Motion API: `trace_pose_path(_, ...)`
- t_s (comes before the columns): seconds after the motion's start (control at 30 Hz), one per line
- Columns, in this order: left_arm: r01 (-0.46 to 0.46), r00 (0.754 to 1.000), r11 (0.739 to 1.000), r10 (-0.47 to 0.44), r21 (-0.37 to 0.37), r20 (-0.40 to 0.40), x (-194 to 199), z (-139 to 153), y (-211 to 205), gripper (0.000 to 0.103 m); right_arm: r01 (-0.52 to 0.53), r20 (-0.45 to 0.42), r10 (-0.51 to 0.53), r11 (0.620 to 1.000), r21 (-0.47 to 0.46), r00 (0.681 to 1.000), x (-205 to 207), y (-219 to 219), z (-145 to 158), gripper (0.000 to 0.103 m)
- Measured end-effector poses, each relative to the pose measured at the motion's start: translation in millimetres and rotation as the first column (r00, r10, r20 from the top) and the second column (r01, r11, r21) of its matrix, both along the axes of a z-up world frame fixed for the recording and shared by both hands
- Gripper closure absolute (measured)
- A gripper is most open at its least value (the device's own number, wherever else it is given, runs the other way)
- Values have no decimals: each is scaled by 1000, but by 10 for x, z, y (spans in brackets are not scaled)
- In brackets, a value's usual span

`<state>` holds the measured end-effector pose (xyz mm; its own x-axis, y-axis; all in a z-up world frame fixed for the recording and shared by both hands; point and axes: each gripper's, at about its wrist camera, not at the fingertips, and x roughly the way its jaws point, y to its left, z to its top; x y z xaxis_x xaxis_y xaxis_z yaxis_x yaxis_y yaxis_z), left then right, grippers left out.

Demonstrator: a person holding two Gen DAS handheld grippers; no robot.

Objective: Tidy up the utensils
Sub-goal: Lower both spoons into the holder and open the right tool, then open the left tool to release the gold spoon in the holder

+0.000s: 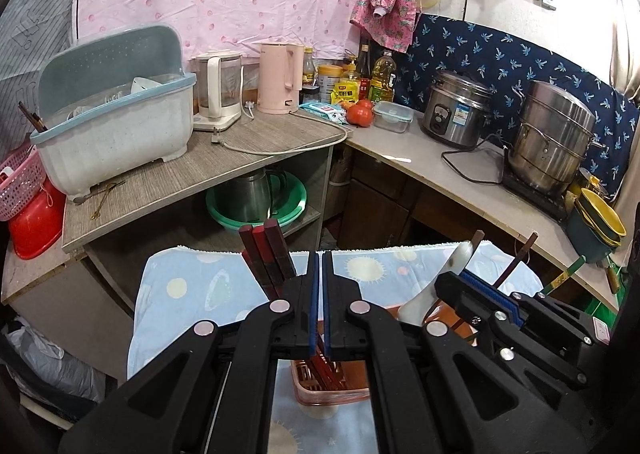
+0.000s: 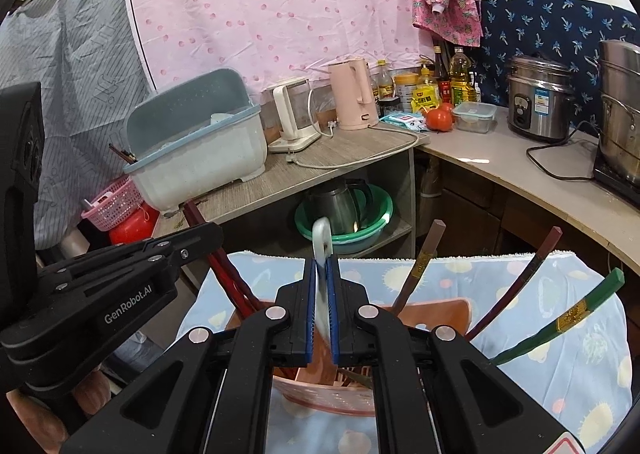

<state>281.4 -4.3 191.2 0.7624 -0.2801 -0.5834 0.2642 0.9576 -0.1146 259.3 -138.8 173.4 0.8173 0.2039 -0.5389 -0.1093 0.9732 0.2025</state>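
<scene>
Several dark red chopsticks (image 1: 267, 254) already stand at the left of the pink slotted utensil holder (image 2: 332, 394), where the left gripper (image 1: 320, 294) sits closed on nothing visible. To their right, the right gripper (image 2: 321, 306) has a white spoon (image 2: 321, 250) between barely parted jaws over the holder, seemingly mid-drop, while brown, maroon and green chopsticks lean further right, leaving little room beyond the holder's far rim.

We list, in the right wrist view: right gripper (image 2: 322, 294), its blue-padded jaws close on either side of a white ceramic spoon handle (image 2: 321, 244) that stands upright. Below it, a pink perforated plastic utensil holder (image 2: 332, 394) on a pale blue patterned cloth (image 2: 560, 354). Standing in the holder: brown chopsticks (image 2: 420, 266), dark red chopstick (image 2: 520, 282), green chopstick (image 2: 576, 310). Left gripper (image 2: 192, 242) at left.
</scene>
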Motion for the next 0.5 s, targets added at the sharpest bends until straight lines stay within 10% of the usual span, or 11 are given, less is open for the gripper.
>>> trace_pose_path(0.1,0,1000,1000,0,2,-1,-1,-3,3,102,17,24,-17,1000,1,1000,-55,-7,27,72)
trace_pose_path(0.5,0,1000,1000,0,5,-4,-131,-46,-3,101,20,36,-19,1000,-20,999,-240,20,50,71)
